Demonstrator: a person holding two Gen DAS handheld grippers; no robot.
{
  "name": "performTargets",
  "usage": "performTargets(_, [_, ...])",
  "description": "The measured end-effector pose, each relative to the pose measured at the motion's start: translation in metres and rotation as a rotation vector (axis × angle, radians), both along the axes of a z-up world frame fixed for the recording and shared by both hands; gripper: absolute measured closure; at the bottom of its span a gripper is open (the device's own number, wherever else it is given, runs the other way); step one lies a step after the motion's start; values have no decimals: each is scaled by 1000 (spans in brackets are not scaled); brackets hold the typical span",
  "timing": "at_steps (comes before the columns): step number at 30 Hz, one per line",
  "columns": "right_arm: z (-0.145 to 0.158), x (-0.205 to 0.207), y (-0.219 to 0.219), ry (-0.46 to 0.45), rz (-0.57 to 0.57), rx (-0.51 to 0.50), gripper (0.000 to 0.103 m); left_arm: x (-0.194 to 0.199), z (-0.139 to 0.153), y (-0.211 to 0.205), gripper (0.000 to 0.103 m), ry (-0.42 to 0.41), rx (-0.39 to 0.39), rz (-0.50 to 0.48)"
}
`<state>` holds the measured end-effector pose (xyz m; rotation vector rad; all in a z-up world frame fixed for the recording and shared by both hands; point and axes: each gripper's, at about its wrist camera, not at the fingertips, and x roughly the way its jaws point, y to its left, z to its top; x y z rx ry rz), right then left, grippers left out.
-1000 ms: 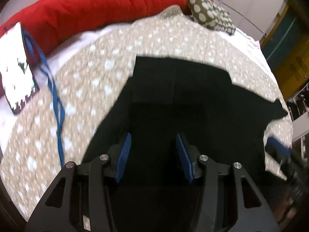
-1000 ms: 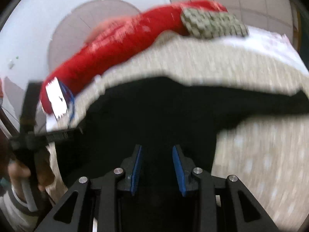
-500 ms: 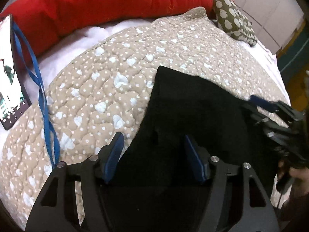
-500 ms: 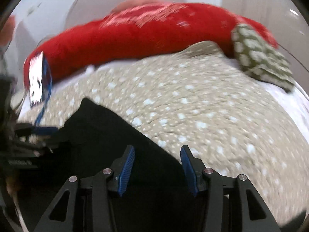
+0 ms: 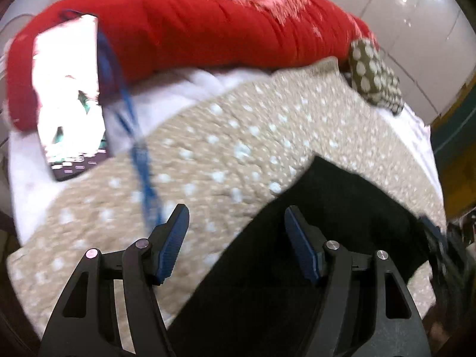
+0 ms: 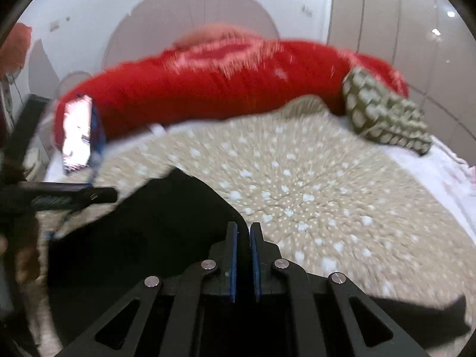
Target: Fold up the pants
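The black pants (image 5: 321,238) lie on a beige spotted quilt (image 5: 226,148). My left gripper (image 5: 236,223) is open and empty, over the pants' left edge, its left finger above the quilt. In the right wrist view the pants (image 6: 154,226) spread to the left and below. My right gripper (image 6: 243,232) has its blue pads close together at the pants' right edge, with dark cloth seemingly between them. The left gripper (image 6: 68,197) shows at the left of that view, blurred.
A long red bolster (image 5: 226,23) lies across the back of the bed. A green spotted cushion (image 5: 374,77) sits at its right end. A lit phone (image 5: 68,104) with a blue lanyard (image 5: 142,172) lies at the left. White sheet (image 6: 440,166) borders the quilt.
My right gripper has closed at the pants' right edge. My left gripper has opened wider and shifted left toward the pants' left edge. Both views have tilted up toward the bolster.
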<state>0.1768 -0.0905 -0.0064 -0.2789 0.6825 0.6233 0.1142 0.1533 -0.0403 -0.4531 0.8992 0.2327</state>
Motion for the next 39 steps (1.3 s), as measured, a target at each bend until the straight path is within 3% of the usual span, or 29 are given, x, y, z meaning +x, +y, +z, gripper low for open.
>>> performTargets(5, [14, -91, -8, -11, -23, 114, 98, -42, 31, 10, 35, -75, 17, 10])
performTargets(9, [-15, -156, 10, 32, -32, 123, 99, -68, 49, 9, 35, -120, 31, 5])
performTargets(12, [-56, -169, 20, 174, -43, 159, 99, -73, 51, -1, 35, -119, 46, -17])
performTargets(15, [-48, -177, 14, 149, -65, 155, 99, -74, 45, -15, 35, -96, 55, -72])
performTargets(17, [-31, -173, -9, 111, -136, 177, 95, -75, 39, -26, 35, -87, 50, -103])
performTargets(19, [-21, -164, -42, 87, -255, 196, 82, -77, 32, -37, 35, -75, 25, -142])
performTargets(21, [-20, -148, -90, 113, -407, 241, 58, -76, 26, -50, 35, -61, 12, -180])
performTargets(22, [-22, -140, -112, 134, -473, 268, 58, -75, 21, -58, 35, -51, 6, -204])
performTargets(26, [-41, -102, -209, 229, -765, 324, 58, -71, 8, -81, 35, -17, 6, -269])
performTargets(29, [-57, -82, -274, 333, -947, 518, 57, -66, -3, -90, 35, 18, 20, -281])
performTargets(31, [-64, -67, -300, 350, -972, 655, 58, -64, -7, -92, 35, 32, 29, -279])
performTargets(34, [-66, -42, -306, 328, -968, 675, 61, -61, -12, -93, 35, 48, 46, -281])
performTargets(35, [-67, -35, -304, 316, -963, 658, 80, -59, -14, -94, 35, 56, 54, -287])
performTargets(36, [-68, -27, -300, 317, -965, 620, 92, -59, -14, -94, 35, 60, 61, -289])
performTargets(39, [-57, -38, -299, 281, -947, 599, 94, -58, -14, -95, 35, 59, 71, -293])
